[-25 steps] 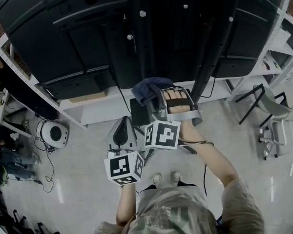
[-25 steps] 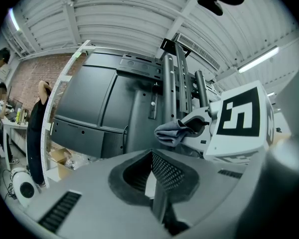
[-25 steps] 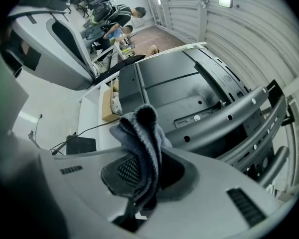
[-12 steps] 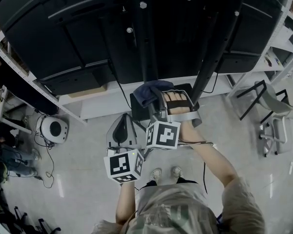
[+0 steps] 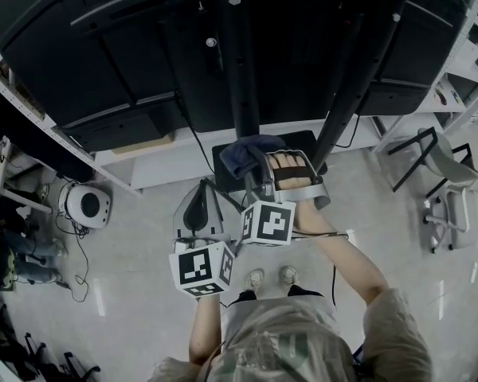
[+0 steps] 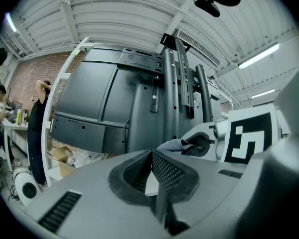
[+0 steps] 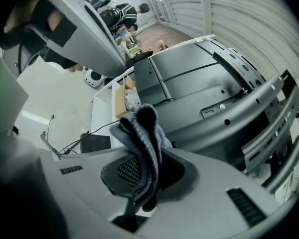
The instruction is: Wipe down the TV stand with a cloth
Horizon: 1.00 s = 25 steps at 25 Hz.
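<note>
cloth (image 5: 243, 151) sits in the right gripper (image 5: 255, 170) right before the TV stand (image 5: 243, 78) pole, left gripper (image 5: 197, 205) just left of it, chair (image 5: 440, 164) far right

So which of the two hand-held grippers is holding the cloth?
The right hand-held gripper: its jaws are clamped on the grey cloth. The left hand-held gripper has its jaws shut on nothing.

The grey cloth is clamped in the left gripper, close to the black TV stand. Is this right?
Not quite. The right gripper view shows the grey cloth clamped in the right gripper, not the left one, close to the black TV stand.
</note>
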Each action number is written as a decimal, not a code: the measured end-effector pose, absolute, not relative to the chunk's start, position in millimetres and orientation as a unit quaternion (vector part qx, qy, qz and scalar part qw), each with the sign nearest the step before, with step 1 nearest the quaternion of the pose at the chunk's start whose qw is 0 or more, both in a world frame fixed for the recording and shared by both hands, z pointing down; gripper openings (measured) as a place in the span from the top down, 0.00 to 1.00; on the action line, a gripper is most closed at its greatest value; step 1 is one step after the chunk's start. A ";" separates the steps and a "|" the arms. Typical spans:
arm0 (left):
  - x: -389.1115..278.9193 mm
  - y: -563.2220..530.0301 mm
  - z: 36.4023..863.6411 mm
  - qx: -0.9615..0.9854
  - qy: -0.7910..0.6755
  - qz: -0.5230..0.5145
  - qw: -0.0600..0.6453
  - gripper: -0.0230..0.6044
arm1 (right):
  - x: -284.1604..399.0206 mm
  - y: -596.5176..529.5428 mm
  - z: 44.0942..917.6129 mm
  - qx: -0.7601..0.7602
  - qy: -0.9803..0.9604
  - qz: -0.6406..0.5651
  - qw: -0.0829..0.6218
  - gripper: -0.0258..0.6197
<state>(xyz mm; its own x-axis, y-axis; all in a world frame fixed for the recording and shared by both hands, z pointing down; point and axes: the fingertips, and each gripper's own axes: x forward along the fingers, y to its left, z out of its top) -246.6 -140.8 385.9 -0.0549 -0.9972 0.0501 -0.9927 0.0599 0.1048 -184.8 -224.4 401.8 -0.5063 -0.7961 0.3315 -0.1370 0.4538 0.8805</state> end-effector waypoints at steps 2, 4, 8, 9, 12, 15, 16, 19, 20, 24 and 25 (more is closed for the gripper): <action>-247.3 -141.7 387.0 0.685 -0.726 -0.019 0.055 0.94 | -180.9 -225.4 415.5 0.298 -0.753 -0.420 0.410 0.87; -247.8 -141.6 389.2 0.684 -0.727 -0.017 0.058 0.94 | -179.7 -226.1 423.8 0.295 -0.752 -0.418 0.416 0.87; -247.0 -141.4 395.1 0.683 -0.728 -0.011 0.064 0.94 | -178.8 -227.5 435.1 0.293 -0.748 -0.423 0.419 0.87; -246.6 -141.8 395.7 0.683 -0.728 -0.011 0.064 0.94 | -179.2 -227.8 438.2 0.292 -0.749 -0.423 0.418 0.87; -245.3 -142.9 396.7 0.683 -0.727 -0.008 0.065 0.94 | -180.5 -228.8 444.9 0.291 -0.751 -0.423 0.415 0.87; -244.3 -143.8 398.1 0.683 -0.727 -0.007 0.068 0.94 | -179.7 -228.8 453.7 0.286 -0.752 -0.419 0.420 0.87; -244.3 -144.2 398.8 0.683 -0.727 -0.006 0.069 0.94 | -179.6 -228.9 457.2 0.284 -0.753 -0.418 0.421 0.87; -244.7 -145.2 402.4 0.682 -0.728 -0.003 0.072 0.94 | -178.0 -227.0 467.9 0.276 -0.755 -0.408 0.434 0.87; -244.5 -145.4 403.7 0.682 -0.728 -0.002 0.073 0.94 | -177.3 -225.2 471.0 0.271 -0.757 -0.400 0.439 0.87; -244.6 -145.6 411.2 0.680 -0.728 0.003 0.081 0.94 | -179.2 -221.2 479.6 0.262 -0.767 -0.385 0.441 0.87; -245.0 -145.7 413.2 0.680 -0.729 0.003 0.083 0.94 | -181.1 -222.4 482.3 0.263 -0.768 -0.387 0.437 0.87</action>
